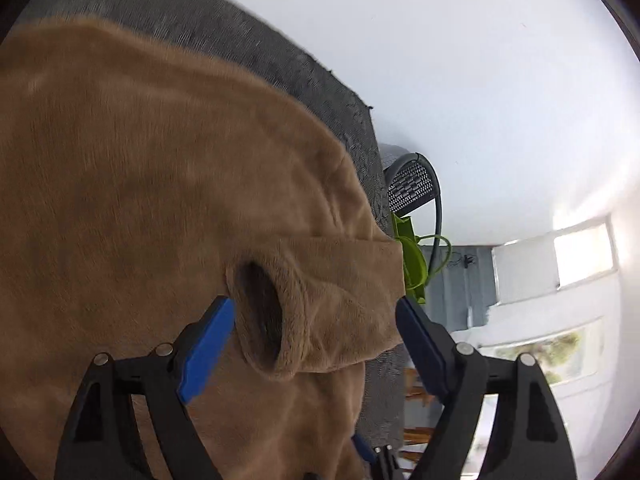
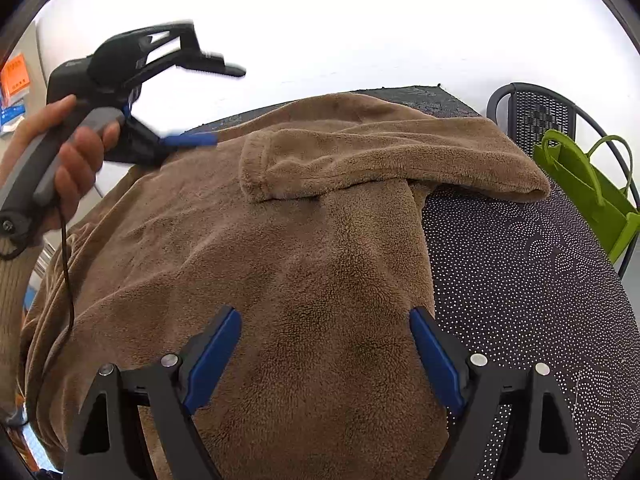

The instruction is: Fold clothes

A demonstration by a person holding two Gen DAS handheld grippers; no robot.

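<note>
A dark cloth with a fine white-dotted pattern (image 2: 520, 280) covers the table. Beyond its far edge stands a dark mesh-backed chair (image 2: 536, 116), with a lime-green tote bag (image 2: 588, 196) resting against it, before a white wall (image 2: 360, 20)

No writing can be read anywhere. The orange paper (image 2: 15, 76) on the wall, at the right wrist view's left edge, bears dark marks too blurred to read.
</note>
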